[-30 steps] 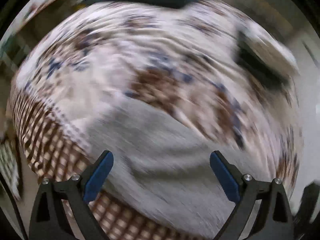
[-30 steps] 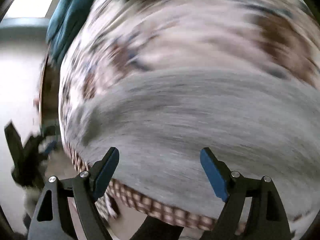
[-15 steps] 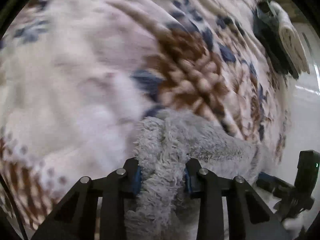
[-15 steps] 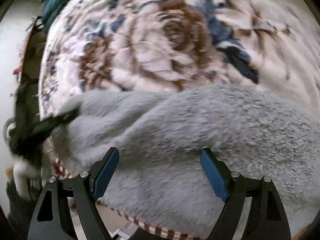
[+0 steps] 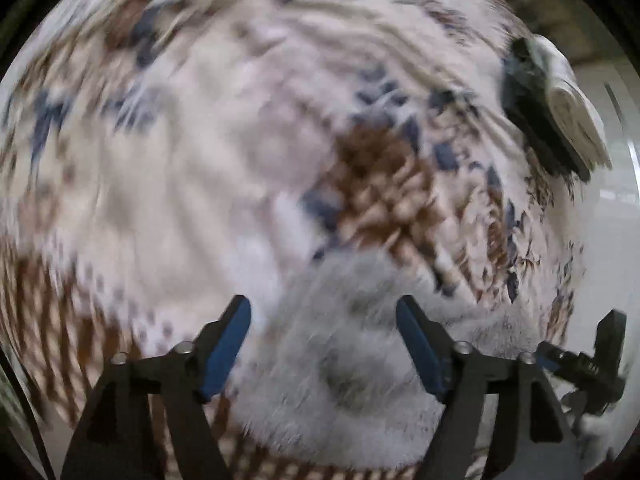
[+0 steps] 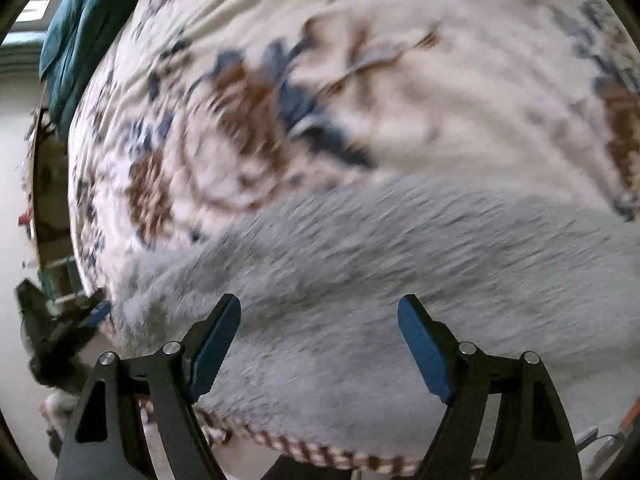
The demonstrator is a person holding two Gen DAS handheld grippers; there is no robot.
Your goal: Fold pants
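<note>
The grey fleece pants (image 6: pixel 380 280) lie spread on a bed covered by a cream blanket (image 6: pixel 460 92) with brown and blue flowers. Seen from the right wrist, the pants stretch across the near edge of the blanket, running from its left border toward the right. The right claw (image 6: pixel 319 344) hangs just above the pants with its blue-padded jaws wide apart and nothing between them. In the left wrist view one end of the pants (image 5: pixel 340 352) lies bunched at the near edge of the blanket (image 5: pixel 180 168), and the left claw (image 5: pixel 323 348) is spread open over it, its pads clear of the fleece on both sides. Both views are blurred. A dark teal cloth (image 6: pixel 84 28) lies at the far left corner of the blanket. A black and white bundle (image 5: pixel 556 108) sits at the blanket's far right edge.
</note>
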